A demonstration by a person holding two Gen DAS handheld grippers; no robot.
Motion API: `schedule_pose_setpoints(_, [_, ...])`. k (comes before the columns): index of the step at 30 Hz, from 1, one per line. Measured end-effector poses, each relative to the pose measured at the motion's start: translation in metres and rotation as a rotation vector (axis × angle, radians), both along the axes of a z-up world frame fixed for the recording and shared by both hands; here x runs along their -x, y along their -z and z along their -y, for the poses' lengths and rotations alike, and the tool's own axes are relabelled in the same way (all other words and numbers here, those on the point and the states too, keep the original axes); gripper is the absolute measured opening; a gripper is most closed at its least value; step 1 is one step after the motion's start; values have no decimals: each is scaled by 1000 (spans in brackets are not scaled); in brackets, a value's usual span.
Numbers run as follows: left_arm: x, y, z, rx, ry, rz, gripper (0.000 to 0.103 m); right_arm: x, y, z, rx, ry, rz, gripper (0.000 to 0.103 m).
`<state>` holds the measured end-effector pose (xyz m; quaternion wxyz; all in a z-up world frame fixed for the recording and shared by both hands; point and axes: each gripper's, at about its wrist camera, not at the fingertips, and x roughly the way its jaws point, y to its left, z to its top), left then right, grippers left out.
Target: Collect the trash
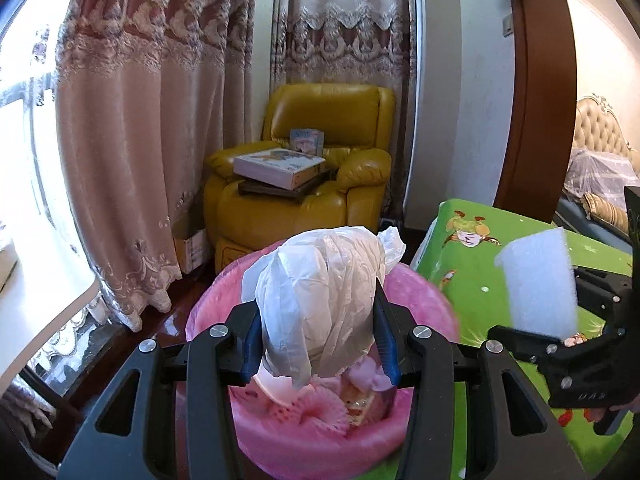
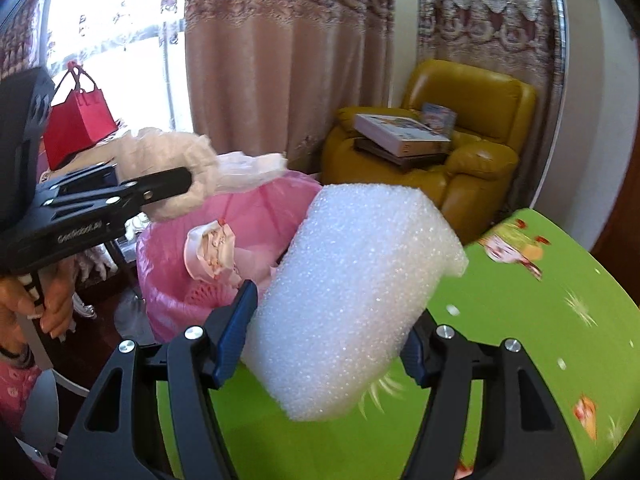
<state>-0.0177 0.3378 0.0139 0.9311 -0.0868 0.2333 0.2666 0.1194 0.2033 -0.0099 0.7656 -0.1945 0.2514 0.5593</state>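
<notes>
The left tool point(image 1: 318, 332) is clenched on a crumpled white plastic bag point(image 1: 320, 304), its blue pads pressing the bag from both sides. The right tool point(image 2: 328, 344) is clamped on a block of white foam packing point(image 2: 352, 296), gripped at its lower end with the rest projecting forward and up. Both of these 2 items hang in the air, touching nothing else. The step in hand is judged to be the carry-and-drop: the bag hangs directly over the mouth of the pink-lined trash bin point(image 1: 420, 304), which already holds pink and white scraps, while the foam sits to the right, over the green cartoon-print counter point(image 2: 540, 320) and just beside the bin rim. The next move calls for opening the left tool so the bag falls inside the liner, then shifting the right tool leftward until the foam clears the rim before release; the foam is broad, so it should go in end-first. Edges to mind: the counter's near edge borders the bin on the right, and the 2 tools stand close together. Open room lies behind the bin, toward the yellow armchair point(image 1: 320, 160) and the curtains point(image 1: 140, 140), well apart from both tools.
</notes>
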Motion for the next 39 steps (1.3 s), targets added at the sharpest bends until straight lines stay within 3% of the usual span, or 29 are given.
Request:
schedule_pose_setpoints(10, [-24, -4, -43, 32, 32, -19, 45, 6, 6, -54, 14, -112, 17, 65])
schedule_pose_setpoints(11, [-24, -2, -46, 38, 27, -19, 48, 7, 8, -57, 15, -130, 10, 68])
schedule_pose_setpoints(12, [-25, -2, -51, 45, 19, -18, 52, 7, 9, -61, 19, -146, 4, 77])
schedule_pose_setpoints(13, [-25, -2, -54, 49, 15, -15, 62, 10, 11, -64, 21, -148, 8, 87])
schedule_pose_setpoints(14, [-23, -3, -55, 49, 6, -3, 79, 10, 10, -64, 18, -143, 20, 89])
schedule_pose_setpoints(16, [-14, -7, -57, 30, -35, 28, 88, 8, 7, -61, 13, -139, 23, 89])
schedule_pose_setpoints(22, [16, -20, -46, -22, -88, 58, 89, 2, -11, -18, -70, -69, -14, 89])
schedule_pose_setpoints(28, [55, -29, -9, -83, -143, 99, 90, 21, -34, 29, -114, 32, 41, 89])
schedule_pose_setpoints(34, [82, -41, 35, -137, -145, 109, 90, 45, -45, 60, -153, 70, 81, 95])
schedule_pose_setpoints(39, [101, -34, 70, -171, -141, 112, 90, 55, -42, 80, -173, 98, 70, 98])
